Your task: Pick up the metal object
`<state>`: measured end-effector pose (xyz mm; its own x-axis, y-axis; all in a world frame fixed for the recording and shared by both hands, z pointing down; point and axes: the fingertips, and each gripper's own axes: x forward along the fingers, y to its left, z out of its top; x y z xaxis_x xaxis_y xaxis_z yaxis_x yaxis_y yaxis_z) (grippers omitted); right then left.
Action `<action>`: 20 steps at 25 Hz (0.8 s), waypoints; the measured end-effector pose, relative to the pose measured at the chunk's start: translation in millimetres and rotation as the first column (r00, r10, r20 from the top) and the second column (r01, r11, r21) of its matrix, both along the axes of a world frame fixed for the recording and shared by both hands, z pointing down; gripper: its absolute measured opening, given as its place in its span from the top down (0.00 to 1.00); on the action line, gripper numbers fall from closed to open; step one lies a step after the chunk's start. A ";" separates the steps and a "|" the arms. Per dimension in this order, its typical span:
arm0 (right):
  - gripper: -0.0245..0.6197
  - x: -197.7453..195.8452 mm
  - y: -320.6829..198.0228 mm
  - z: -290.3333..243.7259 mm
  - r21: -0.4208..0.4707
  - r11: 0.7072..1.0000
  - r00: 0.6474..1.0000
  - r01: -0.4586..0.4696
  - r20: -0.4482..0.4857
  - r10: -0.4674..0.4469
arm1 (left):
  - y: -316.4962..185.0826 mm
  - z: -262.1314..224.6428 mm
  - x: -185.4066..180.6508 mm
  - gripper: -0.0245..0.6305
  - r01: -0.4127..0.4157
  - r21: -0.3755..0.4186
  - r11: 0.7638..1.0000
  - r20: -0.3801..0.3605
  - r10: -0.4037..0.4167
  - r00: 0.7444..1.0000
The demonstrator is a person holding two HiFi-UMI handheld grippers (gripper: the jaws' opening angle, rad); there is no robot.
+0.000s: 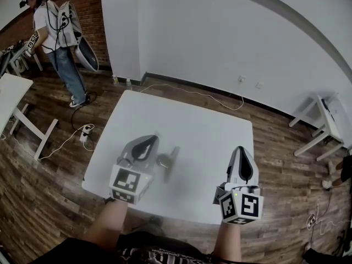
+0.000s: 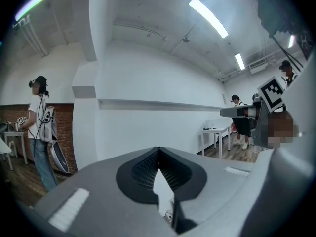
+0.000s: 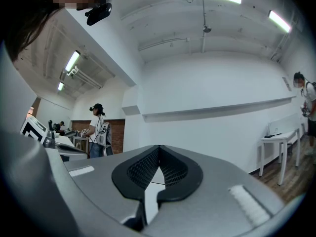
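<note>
The table [image 1: 209,131] is bare and looks smooth. The metal object [image 1: 167,159], lying toward 7 o'clock from the table's middle, could skid toward the near edge if it is nudged rather than gripped. The left gripper [image 1: 152,139] sits just at the object's 9 o'clock, its jaws pressed together on nothing. Brought down like that it would only shove the piece, so it has to spread first. The right gripper [image 1: 240,149], well apart at the object's 4 o'clock, is likewise closed and empty. The object looks small and low, with a round part and a thin stem. A pinch on the stem alone may let it swing or slip out.

Counted: one work table, one bystander [image 1: 55,37] at 11 o'clock, two grippers, one metal object.
</note>
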<state>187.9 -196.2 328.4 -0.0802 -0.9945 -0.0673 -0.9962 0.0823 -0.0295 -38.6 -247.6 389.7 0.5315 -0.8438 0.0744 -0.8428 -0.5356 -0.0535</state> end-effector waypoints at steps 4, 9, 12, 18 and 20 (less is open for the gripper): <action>0.95 -2.0 -3.3 0.3 -0.008 1.000 1.000 0.003 -0.006 -0.003 | -4.9 18.9 -1.2 0.96 -0.017 -0.056 0.998 0.010 0.017 1.000; 0.95 -1.7 -4.7 1.9 -0.011 1.000 1.000 0.001 -0.006 -0.001 | -7.7 32.5 6.0 0.83 -0.084 -0.140 0.987 -0.024 0.081 0.996; 0.95 -0.5 -4.4 3.1 -0.016 1.000 1.000 0.001 -0.009 -0.001 | -9.8 50.5 9.0 0.79 -0.118 -0.213 0.970 -0.057 0.108 0.993; 0.95 1.7 -2.6 5.7 -0.018 1.000 1.000 -0.003 -0.011 0.002 | -10.8 115.4 21.1 0.62 -0.239 -0.496 0.835 -0.174 0.174 0.969; 0.95 2.7 -1.7 6.7 -0.018 1.000 1.000 -0.004 -0.012 0.004 | -10.5 142.3 21.4 0.61 -0.239 -0.575 0.782 -0.173 0.170 0.970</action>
<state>190.6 -197.9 335.0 -0.0772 -0.9958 -0.0488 -0.9968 0.0782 -0.0187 -17.2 -258.1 532.0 0.7203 -0.5254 0.4529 -0.6916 -0.5941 0.4108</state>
